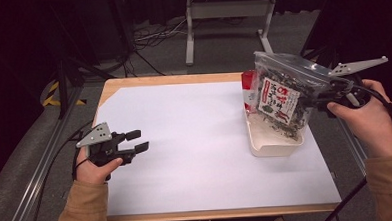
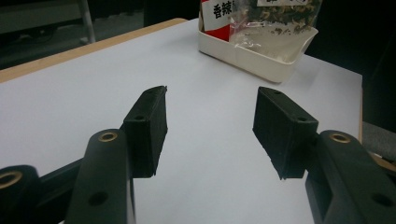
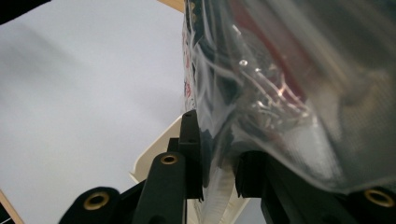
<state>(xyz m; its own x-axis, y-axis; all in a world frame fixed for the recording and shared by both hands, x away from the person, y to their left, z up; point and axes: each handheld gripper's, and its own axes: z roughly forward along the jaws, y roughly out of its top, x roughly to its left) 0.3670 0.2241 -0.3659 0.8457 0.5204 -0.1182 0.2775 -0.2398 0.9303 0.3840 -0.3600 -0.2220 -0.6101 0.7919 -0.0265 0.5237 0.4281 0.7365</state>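
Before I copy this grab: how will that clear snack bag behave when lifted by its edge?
The clear bag will likely sag and crumple: the right gripper pinches thin film that already wrinkles. It probably weighs little, holding loose dried flakes. The glossy film may slip, so lift slowly above the white tray.

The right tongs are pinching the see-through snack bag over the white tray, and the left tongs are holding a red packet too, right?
Not quite. The left tongs hold nothing: in the left gripper view they stand open over the white paper. The right tongs do pinch the see-through snack bag over the white tray.
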